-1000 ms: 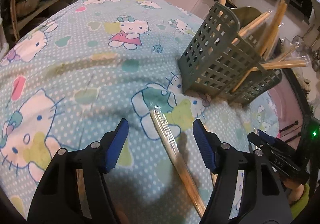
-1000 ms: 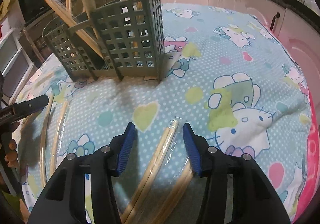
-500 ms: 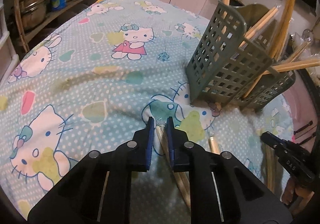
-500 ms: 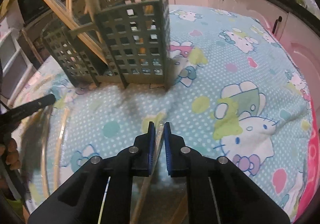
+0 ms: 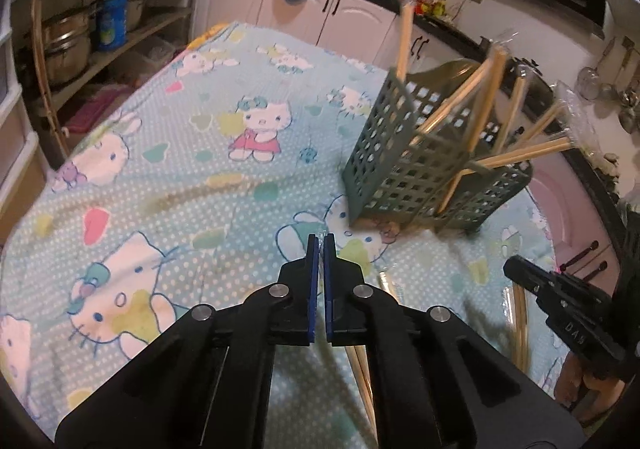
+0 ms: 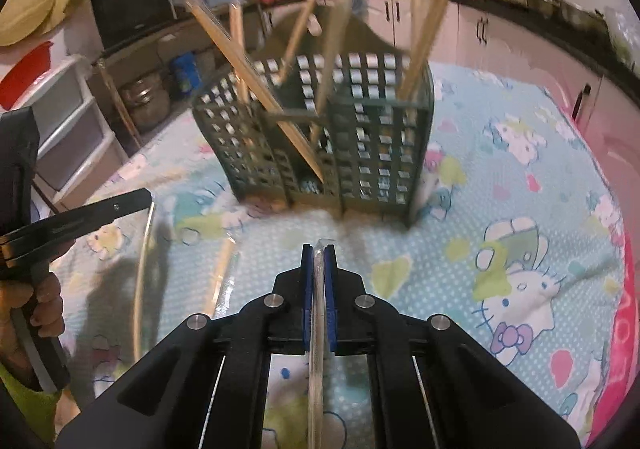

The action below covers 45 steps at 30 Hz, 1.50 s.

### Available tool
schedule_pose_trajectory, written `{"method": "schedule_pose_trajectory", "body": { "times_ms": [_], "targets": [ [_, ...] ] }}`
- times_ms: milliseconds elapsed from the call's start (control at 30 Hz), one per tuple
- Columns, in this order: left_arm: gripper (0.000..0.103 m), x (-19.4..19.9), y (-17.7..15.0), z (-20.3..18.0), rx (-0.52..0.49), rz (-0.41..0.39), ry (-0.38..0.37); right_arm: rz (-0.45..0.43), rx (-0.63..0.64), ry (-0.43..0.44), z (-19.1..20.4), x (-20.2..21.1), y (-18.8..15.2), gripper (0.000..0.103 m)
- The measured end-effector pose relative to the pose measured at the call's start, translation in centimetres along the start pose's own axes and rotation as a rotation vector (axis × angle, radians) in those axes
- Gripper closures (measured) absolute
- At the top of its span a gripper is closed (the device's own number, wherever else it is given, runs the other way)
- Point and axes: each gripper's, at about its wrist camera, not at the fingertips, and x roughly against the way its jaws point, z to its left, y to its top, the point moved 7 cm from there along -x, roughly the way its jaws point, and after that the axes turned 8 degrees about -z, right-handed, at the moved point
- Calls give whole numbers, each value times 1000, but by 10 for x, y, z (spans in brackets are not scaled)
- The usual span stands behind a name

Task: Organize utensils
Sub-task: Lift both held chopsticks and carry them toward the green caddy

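Right gripper [image 6: 319, 249] fingers being clamped on wrapped chopstick pair [image 6: 317, 313]; left gripper [image 5: 320, 239] fingers being pinched on wrapper tip [image 5: 320, 236] only. Green basket [image 6: 360, 137] ahead of fingers. Risks: thin wrapper slipping free, long ends being snagged on crowded sticks [image 6: 256, 77], basket being tipped

White letters "DAS" legible on side of the right gripper [image 5: 520, 273]; other print too blurred.
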Motion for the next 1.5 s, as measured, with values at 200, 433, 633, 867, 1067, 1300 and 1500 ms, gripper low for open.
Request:
{"method": "schedule_pose_trajectory", "body": {
  "times_ms": [200,433,633,867,1067,1300,1500],
  "targets": [
    [103,16,15,-9,-9,-36,-43,-45,-2,-8,0,20,14,97],
    [103,31,27,-16,3,-60,-85,-85,-1,-13,-1,37,23,97],
    [103,45,43,-25,-7,-103,-107,-141,-1,2,2,55,40,97],
    [103,66,67,-43,-35,-161,-150,-219,8,17,3,78,64,97],
    [103,80,90,-56,-55,-204,-177,-294,8,28,4,101,89,98],
    [103,100,123,-77,-87,-267,-195,-381,19,27,4,125,127,98],
    [103,110,148,-97,-117,-313,-210,-449,25,14,-1,140,159,98]
  ]
}}
